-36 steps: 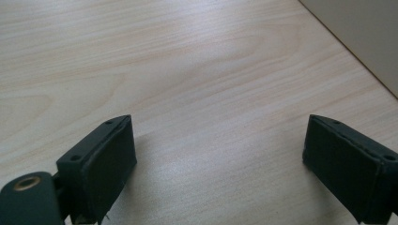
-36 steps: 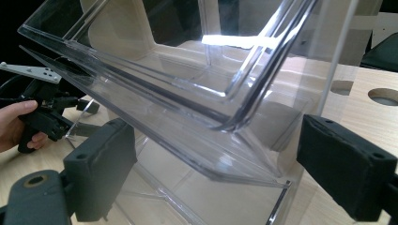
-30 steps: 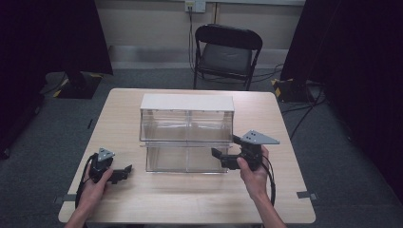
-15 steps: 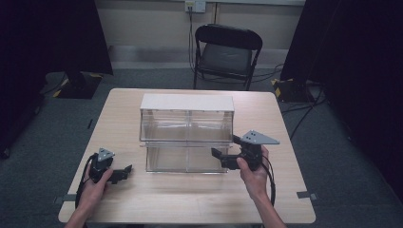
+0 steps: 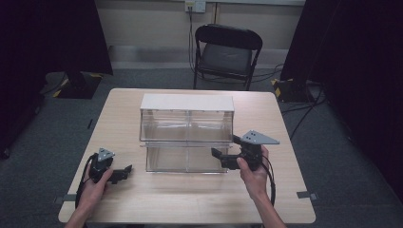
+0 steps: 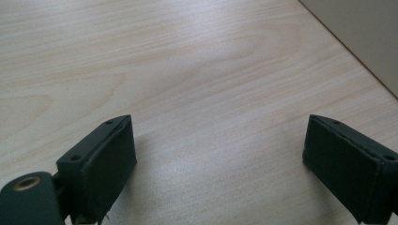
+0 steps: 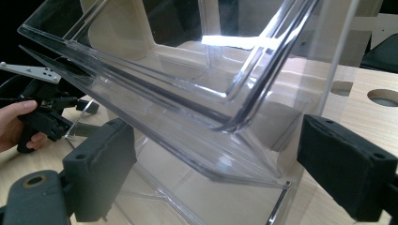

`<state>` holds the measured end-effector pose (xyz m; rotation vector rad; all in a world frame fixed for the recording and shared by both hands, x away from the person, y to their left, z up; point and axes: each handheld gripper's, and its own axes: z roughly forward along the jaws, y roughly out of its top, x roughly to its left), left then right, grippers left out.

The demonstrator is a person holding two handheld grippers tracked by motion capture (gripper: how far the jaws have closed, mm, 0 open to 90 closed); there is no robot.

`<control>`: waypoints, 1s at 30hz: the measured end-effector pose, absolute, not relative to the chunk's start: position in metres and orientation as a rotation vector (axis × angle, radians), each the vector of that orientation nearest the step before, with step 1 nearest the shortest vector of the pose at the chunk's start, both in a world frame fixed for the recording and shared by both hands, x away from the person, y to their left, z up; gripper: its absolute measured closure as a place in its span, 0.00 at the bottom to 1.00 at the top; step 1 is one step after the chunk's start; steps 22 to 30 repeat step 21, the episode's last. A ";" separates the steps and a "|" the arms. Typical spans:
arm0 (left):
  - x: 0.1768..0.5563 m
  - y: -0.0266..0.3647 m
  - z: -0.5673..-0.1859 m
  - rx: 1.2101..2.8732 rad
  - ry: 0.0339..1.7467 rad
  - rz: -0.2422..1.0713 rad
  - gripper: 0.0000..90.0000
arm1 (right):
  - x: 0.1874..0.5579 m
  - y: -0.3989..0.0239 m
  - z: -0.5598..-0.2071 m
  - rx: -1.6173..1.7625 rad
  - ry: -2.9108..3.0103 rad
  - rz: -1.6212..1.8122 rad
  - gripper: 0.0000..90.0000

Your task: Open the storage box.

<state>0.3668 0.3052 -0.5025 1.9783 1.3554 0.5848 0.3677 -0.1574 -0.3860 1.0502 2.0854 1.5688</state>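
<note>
A pale wooden table (image 5: 190,199) with rounded corners takes the middle of the high view, its grain running in long soft streaks; grey carpet lies all around it. Beyond its far edge, at top centre, stands a black folding chair (image 5: 227,52) with a padded seat, and dark curtains close off the upper left and upper right corners.

At the centre of the table sits the clear plastic bin unit (image 5: 186,135), two tiers high with a flat white top (each tier split into two compartments by a thin wall). Its walls are glossy and see-through, with hard straight edges that catch the light. In the right gripper view the slanted lip of the upper tier crosses the frame from upper left to lower right, and the open lower tier lies beneath it.

The right gripper (image 5: 219,156) sits just right of centre in the high view, at the front right corner of the lower tier, its black jaws spread wide with the bin's corner between them; whether they touch the plastic I cannot tell. A grey three-cornered plate tops it.

The left gripper (image 5: 124,172) rests at lower left, well apart from the bin, jaws parted over bare wood (image 6: 202,84) and holding nothing. Its jaw pads are matte black blocks.
</note>
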 end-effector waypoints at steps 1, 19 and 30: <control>0.367 0.305 -0.502 1.979 1.355 0.585 0.10 | 0.368 -0.157 -0.386 1.050 2.085 1.569 0.13; 0.367 0.305 -0.502 1.979 1.355 0.584 0.10 | 0.368 -0.157 -0.386 1.054 2.087 1.568 0.12; 0.367 0.305 -0.502 1.978 1.355 0.584 0.10 | 0.368 -0.157 -0.386 1.052 2.088 1.564 0.12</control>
